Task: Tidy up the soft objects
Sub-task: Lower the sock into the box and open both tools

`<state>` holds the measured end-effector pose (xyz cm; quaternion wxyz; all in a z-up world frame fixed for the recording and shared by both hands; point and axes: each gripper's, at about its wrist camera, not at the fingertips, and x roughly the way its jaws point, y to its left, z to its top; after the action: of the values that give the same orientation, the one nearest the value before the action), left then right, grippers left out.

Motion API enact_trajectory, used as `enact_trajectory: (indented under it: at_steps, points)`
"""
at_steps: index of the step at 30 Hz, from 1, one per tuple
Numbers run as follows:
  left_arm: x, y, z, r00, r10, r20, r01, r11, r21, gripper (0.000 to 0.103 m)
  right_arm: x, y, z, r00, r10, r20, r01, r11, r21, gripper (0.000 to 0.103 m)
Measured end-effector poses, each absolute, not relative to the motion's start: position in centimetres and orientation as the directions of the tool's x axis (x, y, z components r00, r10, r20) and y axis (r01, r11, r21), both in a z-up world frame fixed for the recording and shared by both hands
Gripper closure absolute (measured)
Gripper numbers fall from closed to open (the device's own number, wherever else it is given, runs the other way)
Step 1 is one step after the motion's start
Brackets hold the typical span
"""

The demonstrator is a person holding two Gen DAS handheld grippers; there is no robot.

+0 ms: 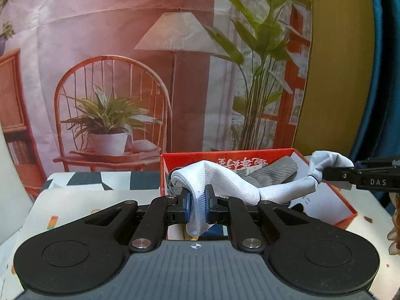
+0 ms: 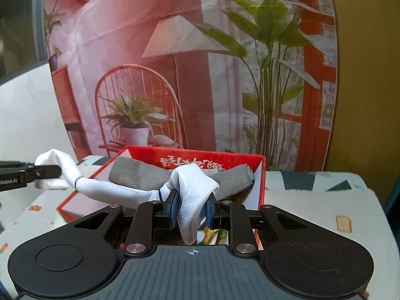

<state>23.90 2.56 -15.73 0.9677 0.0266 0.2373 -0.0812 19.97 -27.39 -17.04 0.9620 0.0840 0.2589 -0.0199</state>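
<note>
White knit sock, ribbed weave, twisted tight along its middle and bunched at both ends, stretched in the air between both grippers. It hangs over the near part of the red box, above the table, not resting on either as far as the views show.

Left gripper: blue pads clamped on one end of the sock, fabric folded over the fingertips with a short tail hanging down between the jaws. Right gripper: same grip on the other end, pads pinching a bunched fold, loose end drooping behind them. Each gripper also shows in the other's view, at the frame edge, closed on its sock end.

Backdrop behind the table is a big printed cloth showing a lamp, a chair and plants. Table has a pale patterned cover with dark geometric shapes at the far edge.

Red box is open-topped cardboard, white inside, printed characters on the inner far wall. Inside it lies a grey sock, knit, lying flat across the far side against that wall. Some printed paper on the box floor, partly hidden by the gripper; cannot tell what it is.
</note>
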Motion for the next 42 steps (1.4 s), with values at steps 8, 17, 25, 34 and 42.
enact_trajectory:
  at_steps: [8, 17, 25, 34, 42]
  points:
    - [28.0, 1.3, -16.7, 0.856, -0.112, -0.504, 0.157, 0.987, 0.046, 0.092, 24.6, -27.2, -18.1, 0.835, -0.029, -0.549, 0.081, 0.994, 0.071, 0.084]
    - [32.0, 0.5, -18.5, 0.825, -0.076, -0.561, 0.144, 0.987, 0.077, 0.092, 28.5, -27.8, -19.6, 0.799, -0.077, -0.597, 0.108, 0.994, 0.016, 0.085]
    - [33.4, -0.3, -20.5, 0.762, -0.121, -0.636, 0.234, 0.968, 0.096, 0.092, 29.6, -27.6, -21.5, 0.756, -0.046, -0.653, 0.074, 0.997, 0.015, 0.085]
    - [33.9, -0.9, -21.8, 0.711, -0.153, -0.686, 0.288, 0.954, 0.085, 0.092, 30.0, -27.2, -22.9, 0.690, -0.014, -0.724, 0.049, 0.998, 0.027, 0.085]
    - [33.7, -0.7, -21.2, 0.716, -0.168, -0.677, 0.292, 0.953, 0.073, 0.085, 29.4, -27.2, -23.1, 0.686, -0.020, -0.728, 0.065, 0.997, 0.034, 0.080]
